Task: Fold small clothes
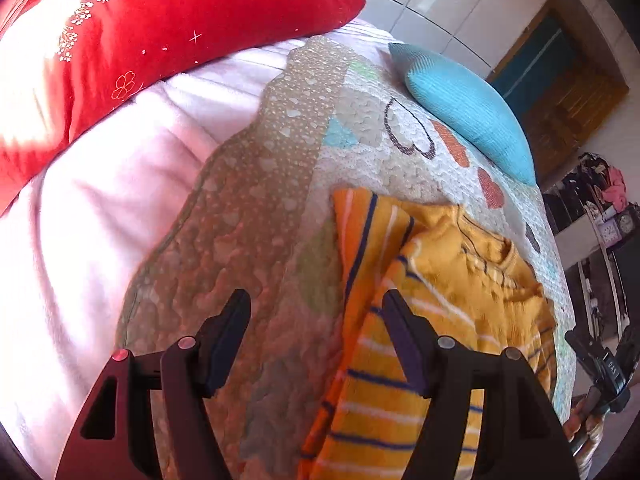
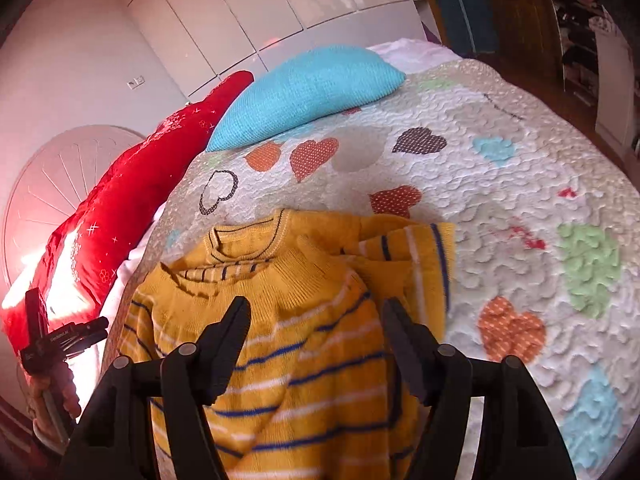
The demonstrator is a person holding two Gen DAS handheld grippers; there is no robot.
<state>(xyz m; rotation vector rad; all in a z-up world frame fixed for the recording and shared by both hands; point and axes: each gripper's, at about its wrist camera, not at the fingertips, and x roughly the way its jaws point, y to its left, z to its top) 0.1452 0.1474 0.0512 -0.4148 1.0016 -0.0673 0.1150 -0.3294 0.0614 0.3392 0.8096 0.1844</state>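
Note:
A small yellow sweater [image 2: 304, 280] with blue and white stripes lies rumpled on the heart-patterned quilt [image 2: 500, 200], collar toward the pillows and one sleeve folded over to the right. My right gripper [image 2: 316, 308] hovers open above its chest with nothing pinched. In the left wrist view the sweater [image 1: 460, 280] lies to the right. My left gripper [image 1: 316, 300] is open over the quilt [image 1: 260, 200] at the sweater's left edge, its right finger in front of the striped knit. Each gripper also shows at the edge of the other's view, held by a hand: the right gripper [image 1: 604, 356] and the left gripper [image 2: 64, 328].
A turquoise pillow [image 2: 312, 88] and a red pillow [image 2: 120, 208] lie at the head of the bed. A pale pink blanket [image 1: 100, 220] covers the bed left of the quilt. White wardrobe doors [image 2: 260, 12] stand behind, and cluttered shelves [image 1: 600, 208] beyond the bed's far side.

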